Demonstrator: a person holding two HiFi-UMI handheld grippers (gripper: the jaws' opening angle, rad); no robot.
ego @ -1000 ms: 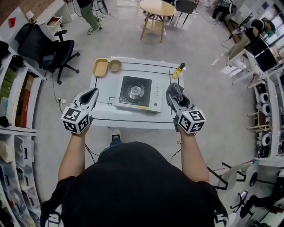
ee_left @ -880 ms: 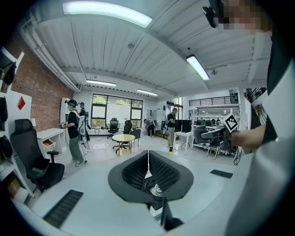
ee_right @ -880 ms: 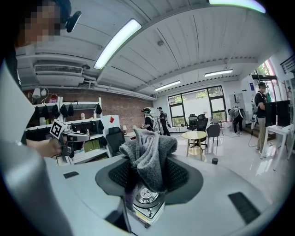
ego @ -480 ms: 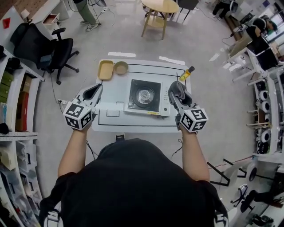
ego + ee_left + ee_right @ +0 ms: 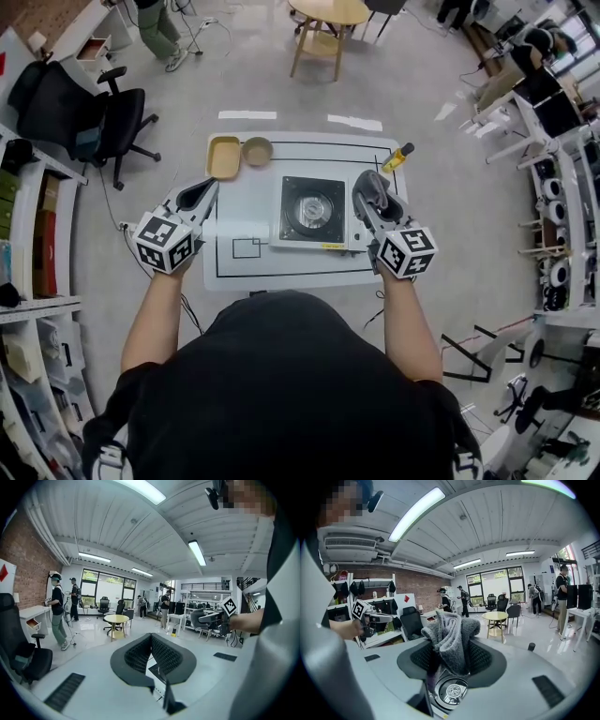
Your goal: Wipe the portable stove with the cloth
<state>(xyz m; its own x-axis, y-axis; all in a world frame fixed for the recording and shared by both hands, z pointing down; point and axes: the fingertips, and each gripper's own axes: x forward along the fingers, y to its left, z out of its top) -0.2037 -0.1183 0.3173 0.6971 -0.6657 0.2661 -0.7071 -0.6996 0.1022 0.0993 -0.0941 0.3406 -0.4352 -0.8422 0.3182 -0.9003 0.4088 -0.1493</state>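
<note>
**Operator:** Where does it all stand?

**Spotter:** The worktop [image 5: 246, 214] lies right in front of you, and the stove [image 5: 312, 211] sits at its middle with the burner bare. Your right gripper [image 5: 367, 200] is clenched on the cloth [image 5: 374, 187], a grey wad bunched up between the jaws. It hangs over the stove's right edge, and from the right gripper view the burner [image 5: 452, 691] shows just below it. I judge the cloth is not yet touching the stove. Your left gripper [image 5: 207, 188] is over the worktop's left side, clenched on nothing.

**Operator:** What could go wrong from here?

**Spotter:** Nothing is holding the stove down. If you push hard with the cloth, the stove could slide across the worktop, because your left gripper is well away from it. The cloth is also gripped as a tall wad. Come down too steeply and your jaws may scrape the burner ring before the cloth does any wiping. A wide sweep to the right could also knock the bottle [image 5: 397, 157], which stands near the far right corner.

**Operator:** And the containers?

**Spotter:** The tray [image 5: 224, 157] at the far left looks empty. So does the bowl [image 5: 257, 150] just beside it. The bottle looks yellow under a dark cap, but I can't tell how full it is.
</note>
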